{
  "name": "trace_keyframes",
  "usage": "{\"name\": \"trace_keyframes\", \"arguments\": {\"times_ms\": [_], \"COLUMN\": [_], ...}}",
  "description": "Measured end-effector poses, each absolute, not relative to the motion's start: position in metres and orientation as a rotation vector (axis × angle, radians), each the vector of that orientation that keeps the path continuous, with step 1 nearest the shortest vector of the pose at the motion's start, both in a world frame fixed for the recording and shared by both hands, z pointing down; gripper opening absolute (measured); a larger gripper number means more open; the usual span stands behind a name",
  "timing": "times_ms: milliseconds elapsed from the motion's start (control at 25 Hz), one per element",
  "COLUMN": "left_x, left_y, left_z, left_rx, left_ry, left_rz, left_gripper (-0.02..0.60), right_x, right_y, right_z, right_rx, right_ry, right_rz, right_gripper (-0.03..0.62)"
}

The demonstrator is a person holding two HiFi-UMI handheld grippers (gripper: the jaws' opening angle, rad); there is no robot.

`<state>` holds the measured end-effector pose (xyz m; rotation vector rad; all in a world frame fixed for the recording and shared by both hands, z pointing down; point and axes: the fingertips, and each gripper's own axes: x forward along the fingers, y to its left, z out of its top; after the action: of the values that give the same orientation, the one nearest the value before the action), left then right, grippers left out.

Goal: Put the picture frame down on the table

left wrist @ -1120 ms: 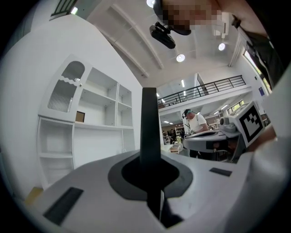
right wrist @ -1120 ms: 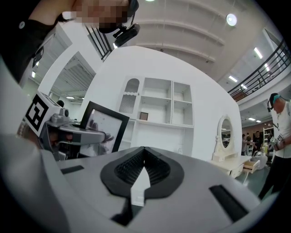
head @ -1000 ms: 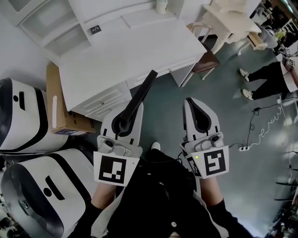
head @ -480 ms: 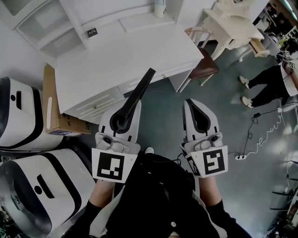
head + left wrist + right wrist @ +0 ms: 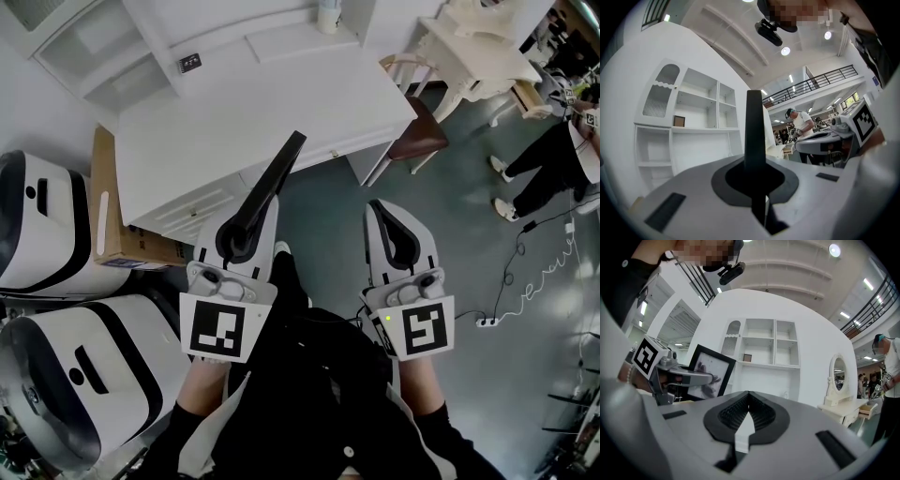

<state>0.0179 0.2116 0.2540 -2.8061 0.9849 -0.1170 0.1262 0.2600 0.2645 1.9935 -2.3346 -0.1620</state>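
Black and thin, the picture frame (image 5: 275, 180) shows me only its edge from above, while from my right claw's (image 5: 386, 214) side its dark border runs round a pale picture. My left claw (image 5: 246, 223) is clamped on its lower end, and the long axis runs from there toward one o'clock, the far tip showing against the near edge of the white table (image 5: 281, 103); I cannot tell whether it touches. Both claws lie level, side by side, pointing toward twelve o'clock, the right one closed on nothing.
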Motion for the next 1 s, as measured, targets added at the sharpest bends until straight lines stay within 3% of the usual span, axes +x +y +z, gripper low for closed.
{"name": "trace_keyframes", "arguments": {"times_ms": [480,1000], "left_x": [0.036,0.05], "left_y": [0.162,0.031], "left_z": [0.255,0.257], "left_rx": [-2.761,-2.801], "left_ry": [0.963,1.0], "left_rz": [-0.128,-0.135], "left_gripper": [0.011,0.011], "right_x": [0.135,0.133], "right_y": [0.205,0.069], "right_z": [0.268,0.263], "right_rx": [1.969,1.877], "right_ry": [-2.351,-2.428], "right_rz": [-0.191,-0.168], "right_gripper": [0.002,0.002]}}
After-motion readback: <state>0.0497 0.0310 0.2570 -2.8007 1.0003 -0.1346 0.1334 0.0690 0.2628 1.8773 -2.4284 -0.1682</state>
